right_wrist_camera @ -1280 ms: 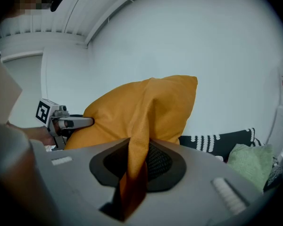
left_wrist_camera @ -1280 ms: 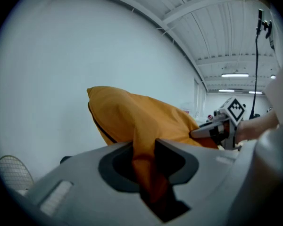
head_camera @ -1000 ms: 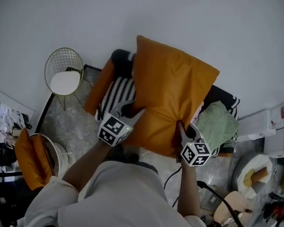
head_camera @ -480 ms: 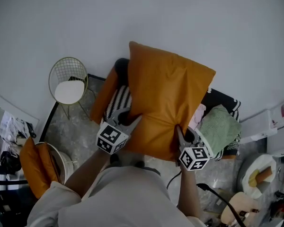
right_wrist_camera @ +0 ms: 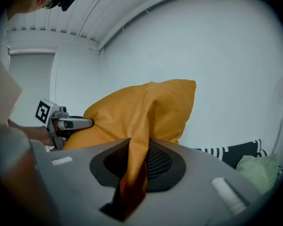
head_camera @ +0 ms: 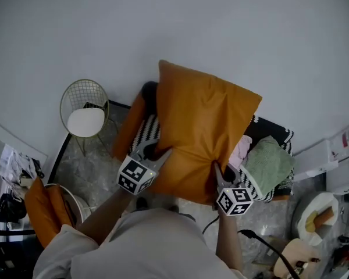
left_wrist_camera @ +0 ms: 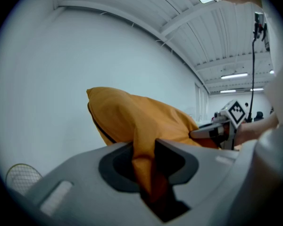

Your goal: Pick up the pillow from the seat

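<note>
Compared with 1 second ago, the pillow and both grippers sit slightly lower and further left in the head view; the grip points look unchanged.

Left gripper: jaws narrow, clamped on a fold of orange fabric at the pillow's lower left edge. Right gripper: jaws narrow, clamped on a fold at the lower right edge.

Pillow position: held up on edge between the 2 grippers, in front of the wall, above the striped seat. It appears clear of the seat.

Handling, as judged: light, soft and easily deformed, with fabric that bunches when pinched. Grip edge folds at 2 well-separated points; a single pinch may let it swing or slip.
</note>
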### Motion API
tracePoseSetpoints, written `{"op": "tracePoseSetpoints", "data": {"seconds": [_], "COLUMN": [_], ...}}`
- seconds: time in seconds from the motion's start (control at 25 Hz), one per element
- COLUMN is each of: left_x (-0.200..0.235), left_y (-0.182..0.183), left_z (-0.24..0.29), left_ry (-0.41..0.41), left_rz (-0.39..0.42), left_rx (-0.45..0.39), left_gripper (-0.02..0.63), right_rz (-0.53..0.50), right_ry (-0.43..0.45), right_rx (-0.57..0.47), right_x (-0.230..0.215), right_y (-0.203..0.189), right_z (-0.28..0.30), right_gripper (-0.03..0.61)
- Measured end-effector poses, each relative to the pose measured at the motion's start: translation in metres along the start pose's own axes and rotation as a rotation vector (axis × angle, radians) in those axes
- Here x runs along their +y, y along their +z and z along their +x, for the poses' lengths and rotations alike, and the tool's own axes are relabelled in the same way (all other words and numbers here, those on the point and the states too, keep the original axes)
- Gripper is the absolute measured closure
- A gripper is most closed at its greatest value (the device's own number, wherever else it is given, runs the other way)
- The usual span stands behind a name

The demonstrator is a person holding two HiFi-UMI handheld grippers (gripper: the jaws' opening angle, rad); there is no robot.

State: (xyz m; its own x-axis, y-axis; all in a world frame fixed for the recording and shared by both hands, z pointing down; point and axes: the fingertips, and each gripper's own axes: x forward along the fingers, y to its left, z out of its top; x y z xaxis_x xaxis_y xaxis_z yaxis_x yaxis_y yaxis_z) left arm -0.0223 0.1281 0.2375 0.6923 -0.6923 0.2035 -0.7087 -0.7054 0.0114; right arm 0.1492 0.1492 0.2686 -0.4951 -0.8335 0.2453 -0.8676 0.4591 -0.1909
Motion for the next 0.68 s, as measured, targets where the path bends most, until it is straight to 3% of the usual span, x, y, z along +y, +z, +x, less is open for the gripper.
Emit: {"op": "tracePoseSetpoints", "data": {"seconds": [0.68], "left_x": [0.034], "left_y": [0.004], "left_z": [-0.003], "left_ry": [0.007], "left_rz": [0.015], "left_rx": [-0.024], "left_gripper": [0.512], "right_rz": [-0.009], "right_ry": [-0.003], "right_rx": [-0.014], "right_x": [0.013], "right_y": [0.011], "right_z": [0.028], "right_gripper": [0.505]}}
